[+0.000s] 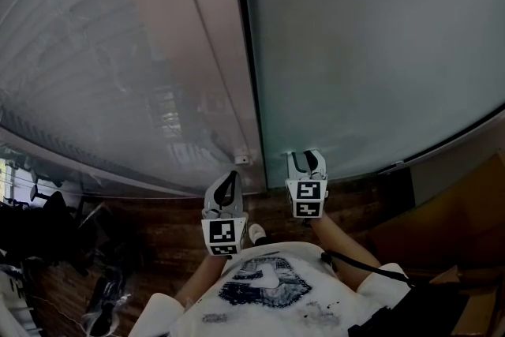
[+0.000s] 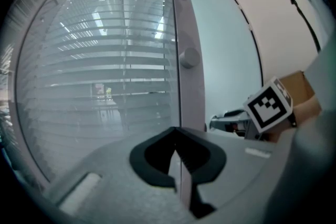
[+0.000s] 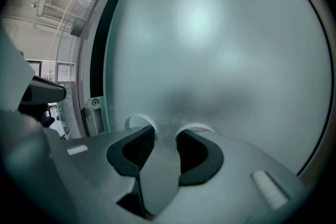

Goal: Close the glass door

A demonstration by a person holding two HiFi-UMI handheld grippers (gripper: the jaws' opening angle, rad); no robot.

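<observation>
Right gripper [image 3: 164, 134], jaws part-open and empty, tips at the frosted glass door [image 3: 220, 60], left gripper [image 2: 176, 134] closed near the frame post [image 2: 186, 92], door edge just beside it, dark strip between: final push or already shut, pressing only if gapped.

You are standing on a dark, wood-grained floor [image 1: 170, 237], which shows as a narrow band beneath you in the head view. At twelve o'clock it runs up to the foot of the glass door [image 1: 379, 51] and stops there. The white toe of your shoe [image 1: 256, 233] rests on the boards just ahead of you, also at about twelve o'clock. At three o'clock a brown cardboard box [image 1: 450, 221] sits on the floor (your left gripper view catches a corner of it too). From nine round to eight o'clock, black clutter [image 1: 47, 229] stands on the floor, too dark to name piece by piece.
</observation>
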